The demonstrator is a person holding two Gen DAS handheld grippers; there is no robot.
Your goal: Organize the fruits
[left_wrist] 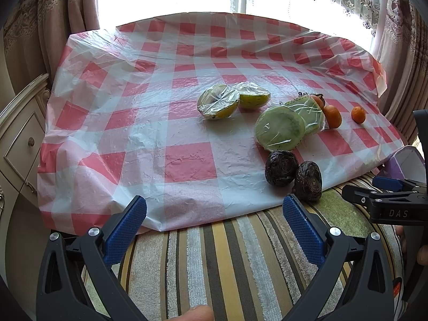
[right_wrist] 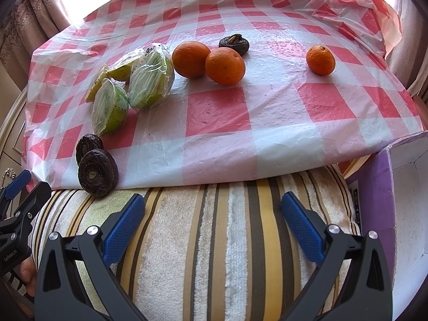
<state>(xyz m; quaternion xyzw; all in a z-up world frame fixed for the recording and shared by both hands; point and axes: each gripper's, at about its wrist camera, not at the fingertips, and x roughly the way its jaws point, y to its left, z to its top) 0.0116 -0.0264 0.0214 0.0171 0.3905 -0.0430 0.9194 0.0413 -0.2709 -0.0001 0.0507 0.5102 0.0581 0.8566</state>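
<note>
Grippers hover side by side over a striped towel [right_wrist: 214,240], the left gripper [left_wrist: 214,211] and right gripper [right_wrist: 212,208] both spread wide and holding nothing. Just ahead, on the red-checked plastic sheet [right_wrist: 267,112], lie two dark wrinkled fruits [right_wrist: 97,172] at the near edge, wrapped green halves [right_wrist: 149,80] behind them, then two oranges [right_wrist: 224,65] touching, and a lone orange [right_wrist: 320,60] well apart.
</note>
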